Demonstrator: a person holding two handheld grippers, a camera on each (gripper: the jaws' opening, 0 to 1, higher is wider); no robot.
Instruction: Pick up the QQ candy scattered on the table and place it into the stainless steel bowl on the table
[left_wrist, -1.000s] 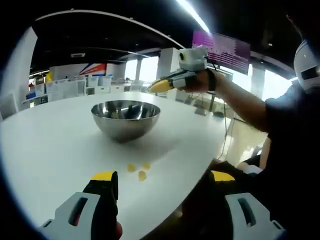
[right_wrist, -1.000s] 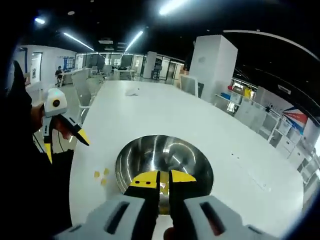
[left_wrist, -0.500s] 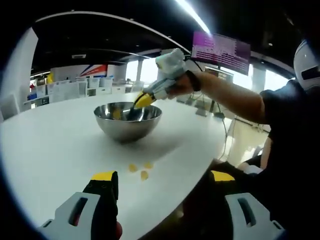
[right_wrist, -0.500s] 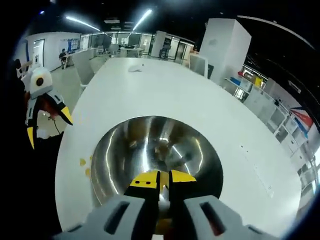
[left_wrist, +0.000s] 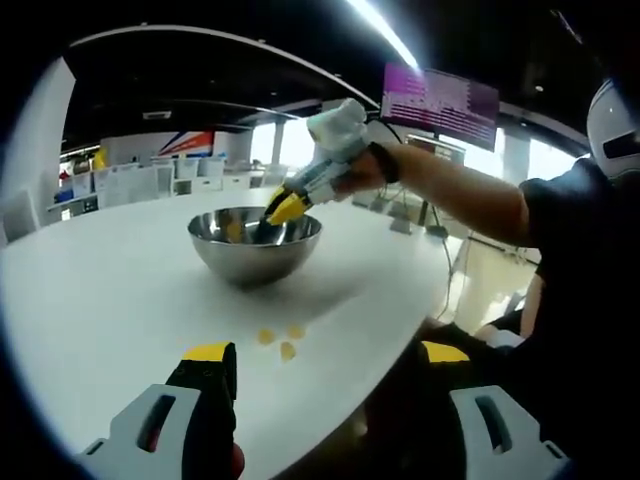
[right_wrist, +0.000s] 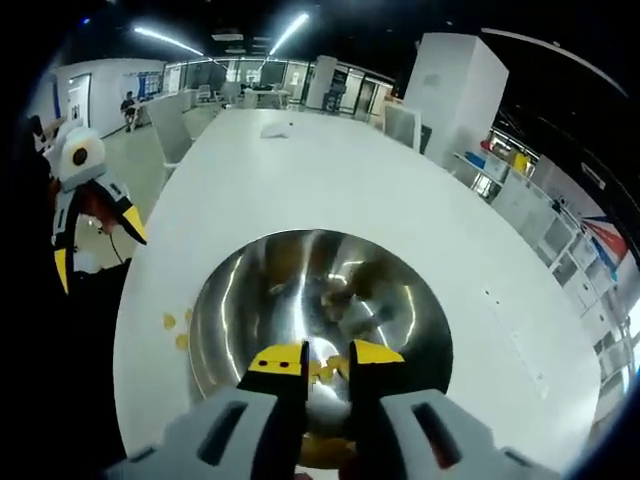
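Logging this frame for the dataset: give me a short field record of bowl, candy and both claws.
bowl: stainless steel bowl upright on the white table
candy on table: three yellow QQ candies beside the bowl, near the table edge
candy in bowl: yellow pieces at the bottom
right claw: right claw above the bowl's inside, tips parted, nothing between them
left claw: left claw wide open, low over the table edge, short of the loose candies
task state: three candies left to collect
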